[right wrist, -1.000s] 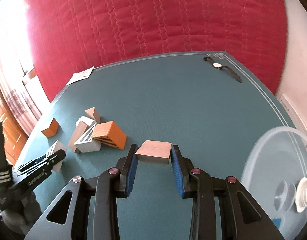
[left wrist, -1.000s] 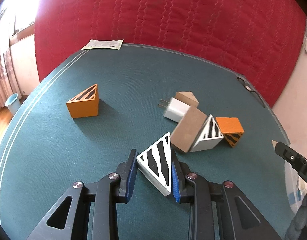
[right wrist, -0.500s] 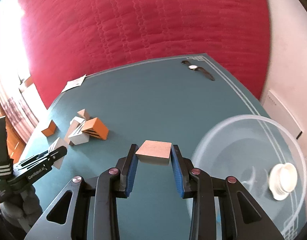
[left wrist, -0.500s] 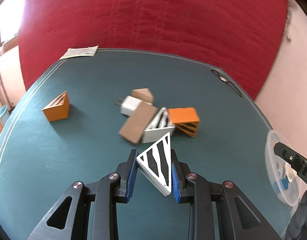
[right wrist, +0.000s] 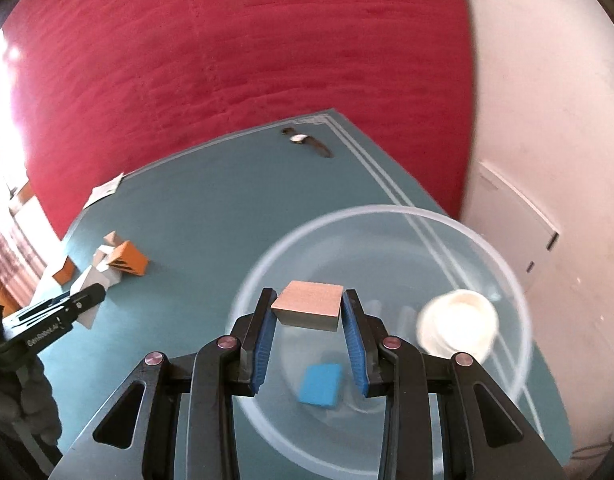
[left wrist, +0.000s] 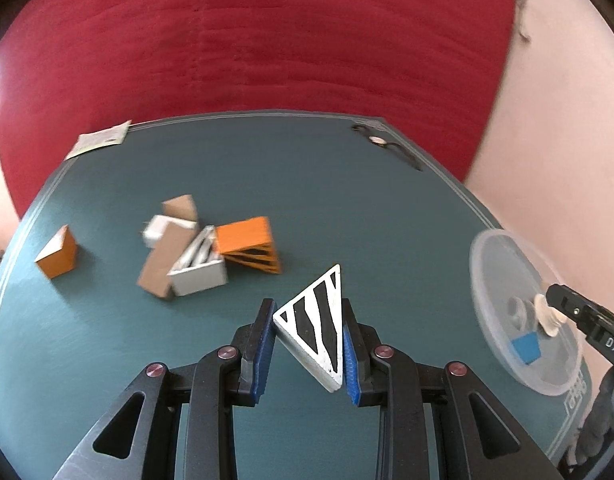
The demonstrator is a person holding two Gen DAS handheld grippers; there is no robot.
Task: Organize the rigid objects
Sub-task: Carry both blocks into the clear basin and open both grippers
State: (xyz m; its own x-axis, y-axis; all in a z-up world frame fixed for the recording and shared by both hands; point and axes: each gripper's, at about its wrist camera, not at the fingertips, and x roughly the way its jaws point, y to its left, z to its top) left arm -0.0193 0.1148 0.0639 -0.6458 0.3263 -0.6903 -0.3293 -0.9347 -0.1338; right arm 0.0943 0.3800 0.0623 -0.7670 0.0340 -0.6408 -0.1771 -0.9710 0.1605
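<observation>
My left gripper (left wrist: 307, 340) is shut on a white wedge with black stripes (left wrist: 315, 320), held above the green table (left wrist: 307, 184). My right gripper (right wrist: 309, 324) is shut on a tan wooden block (right wrist: 309, 304) and holds it over a clear plastic bowl (right wrist: 507, 280). The bowl holds a blue block (right wrist: 321, 384) and a white round piece (right wrist: 459, 326). The bowl also shows in the left wrist view (left wrist: 495, 264) at the right. A pile of blocks lies left of centre: an orange striped wedge (left wrist: 249, 244), a white wedge (left wrist: 199, 272), a tan slab (left wrist: 163, 264).
A lone orange wedge (left wrist: 57, 254) sits at the table's left. A wristwatch (left wrist: 383, 146) lies at the far right corner and a paper slip (left wrist: 101, 142) at the far left. A red quilt (left wrist: 267, 40) hangs behind the table. A pale wall is at the right.
Both grippers have swung right with their blocks. The right gripper now holds the tan block over the bowl. The block pile has shifted left in the left wrist view.
</observation>
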